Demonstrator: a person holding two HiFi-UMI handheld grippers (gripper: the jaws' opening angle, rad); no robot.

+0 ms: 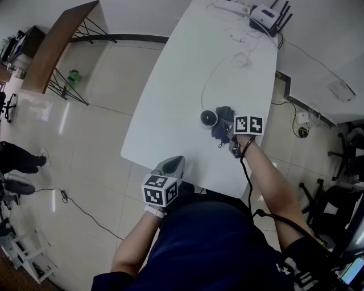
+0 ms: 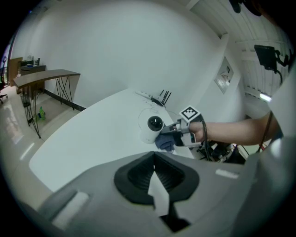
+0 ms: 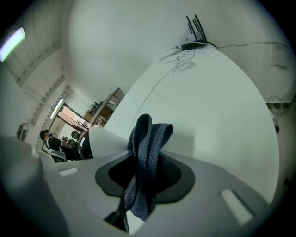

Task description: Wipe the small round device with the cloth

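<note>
The white counter is mostly bare. At its far end sit a router with its aerials up and a power strip. A thin white cable loops from there toward the near end. A wooden side table stands well apart on the floor to the left.

The small round device stands on the near part of the counter, right of the middle. It is upright on its white base, so its long axis is vertical. In the left gripper view its dark round face points toward my left tongs.

My right tongs are clamped on the dark blue cloth. The cloth is folded into a thick band that lies along the jaws and sticks out past them. It sits just beside the device's right side; I cannot tell whether it touches.

My left tongs are closed together with nothing in them, over the counter's near edge.
</note>
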